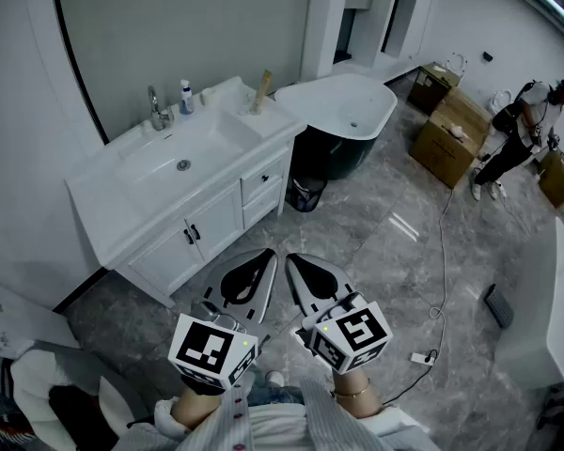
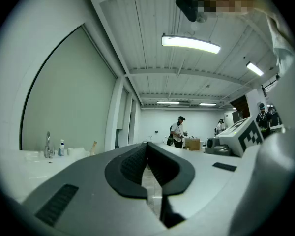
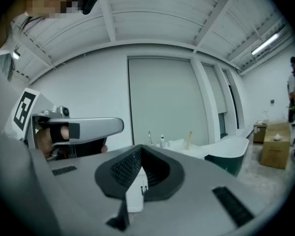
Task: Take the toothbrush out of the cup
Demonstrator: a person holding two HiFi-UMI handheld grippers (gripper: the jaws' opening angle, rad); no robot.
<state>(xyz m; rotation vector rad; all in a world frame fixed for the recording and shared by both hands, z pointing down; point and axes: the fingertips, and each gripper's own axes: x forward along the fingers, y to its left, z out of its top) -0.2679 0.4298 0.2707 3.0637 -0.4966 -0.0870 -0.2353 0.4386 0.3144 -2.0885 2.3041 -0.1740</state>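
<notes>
Tan upright toothbrush [image 1: 261,90] on white vanity tabletop [image 1: 103,172], well apart, straight ahead of both grippers; cup too small to tell. Long axis near vertical, slight lean. Left gripper [image 1: 264,257], right gripper [image 1: 295,260]: jaws together, empty, side by side; neither clearly nearer.

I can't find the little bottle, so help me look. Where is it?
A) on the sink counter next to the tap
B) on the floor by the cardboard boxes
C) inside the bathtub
A: in the head view the little bottle stands on the white counter, just beside the tap, not on the floor or in the tub.
</notes>
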